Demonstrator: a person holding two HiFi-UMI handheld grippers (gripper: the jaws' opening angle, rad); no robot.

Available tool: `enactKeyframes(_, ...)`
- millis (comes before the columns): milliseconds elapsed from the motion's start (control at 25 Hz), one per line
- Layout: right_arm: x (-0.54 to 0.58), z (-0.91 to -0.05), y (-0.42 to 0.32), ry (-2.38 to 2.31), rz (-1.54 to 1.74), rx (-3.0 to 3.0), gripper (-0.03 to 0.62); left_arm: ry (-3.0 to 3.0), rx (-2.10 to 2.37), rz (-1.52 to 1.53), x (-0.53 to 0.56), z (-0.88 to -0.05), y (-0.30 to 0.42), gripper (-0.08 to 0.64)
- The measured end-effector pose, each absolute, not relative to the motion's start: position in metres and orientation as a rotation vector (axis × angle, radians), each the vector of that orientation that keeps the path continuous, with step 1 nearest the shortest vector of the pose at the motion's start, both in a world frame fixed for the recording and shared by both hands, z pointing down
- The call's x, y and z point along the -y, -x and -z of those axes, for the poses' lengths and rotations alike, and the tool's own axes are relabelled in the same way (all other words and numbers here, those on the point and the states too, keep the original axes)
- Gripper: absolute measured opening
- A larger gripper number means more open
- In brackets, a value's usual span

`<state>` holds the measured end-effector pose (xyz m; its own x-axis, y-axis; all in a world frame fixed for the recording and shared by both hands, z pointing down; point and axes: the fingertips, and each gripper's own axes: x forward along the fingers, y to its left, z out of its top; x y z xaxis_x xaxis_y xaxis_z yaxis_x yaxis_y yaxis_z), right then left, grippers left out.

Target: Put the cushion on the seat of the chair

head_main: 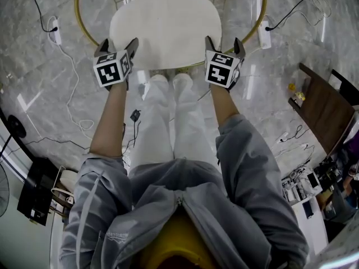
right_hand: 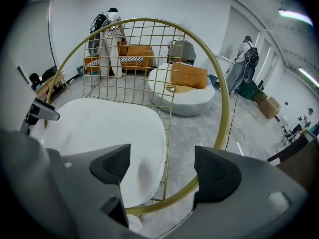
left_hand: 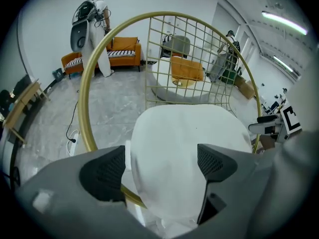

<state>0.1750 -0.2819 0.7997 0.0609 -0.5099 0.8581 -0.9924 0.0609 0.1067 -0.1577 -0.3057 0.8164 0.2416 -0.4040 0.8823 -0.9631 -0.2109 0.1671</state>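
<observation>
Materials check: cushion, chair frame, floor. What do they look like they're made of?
Cushion: probably white fabric over soft padding; matte, with a shallow dent near one edge.
Chair frame: metal tube and wire grid with a glossy gold finish, judging by the thin rods and shine.
Floor: polished grey marble or marble-look tile; veining and light reflections.

A white plastic power strip (head_main: pixel 54 31) on a black cable lies on the grey marbled floor (head_main: pixel 50 83), left of the left gripper (head_main: pixel 118 45). A second white power strip (head_main: pixel 264 34) lies just right of the right gripper (head_main: pixel 224 43). Farther right stands a dark brown wooden table (head_main: pixel 322 108). Well ahead of both grippers sits an orange sofa (right_hand: pixel 142 50) (striped cloth on its seat).
</observation>
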Motion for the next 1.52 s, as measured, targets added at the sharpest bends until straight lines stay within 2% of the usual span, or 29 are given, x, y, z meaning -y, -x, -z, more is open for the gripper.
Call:
enactKeyframes(200,0.273,-0.794,-0.168,-1.567,-0.780,1.567,0.378,-1.806,1.318,-0.908,0.308,-0.801,0.163,0.465)
enactKeyframes(280,0.271,-0.790,-0.163,-1.574,-0.781,1.584,0.355,-1.838,1.335,-0.894,0.309,-0.792,0.161,0.455)
enactKeyframes(320,0.269,-0.788,-0.161,-1.574,-0.782,1.593,0.331,-1.858,1.341,-0.891,0.308,-0.786,0.160,0.416)
enactKeyframes(440,0.263,-0.781,-0.153,-1.564,-0.782,1.619,0.229,-1.925,1.357,-0.901,0.301,-0.766,0.156,0.189)
enactKeyframes(480,0.261,-0.779,-0.152,-1.558,-0.775,1.625,0.192,-1.945,1.357,-0.908,0.299,-0.761,0.155,0.139)
enactKeyframes(560,0.256,-0.773,-0.149,-1.543,-0.761,1.637,0.103,-1.974,1.339,-0.920,0.291,-0.753,0.150,0.046)
enactKeyframes(600,0.253,-0.769,-0.146,-1.533,-0.762,1.648,0.028,-1.983,1.324,-0.922,0.286,-0.750,0.148,0.012)
enactKeyframes(640,0.249,-0.764,-0.142,-1.524,-0.770,1.661,0.000,-1.988,1.306,-0.921,0.280,-0.747,0.145,0.011)
enactKeyframes(1000,0.214,-0.678,-0.127,-1.539,-0.803,1.740,0.000,-2.051,1.216,-0.874,0.239,-0.673,0.116,0.009)
enactKeyframes(1520,0.251,-0.472,-0.111,-1.701,-0.494,2.073,0.000,-2.380,1.311,-0.600,0.267,-0.478,0.069,0.008)
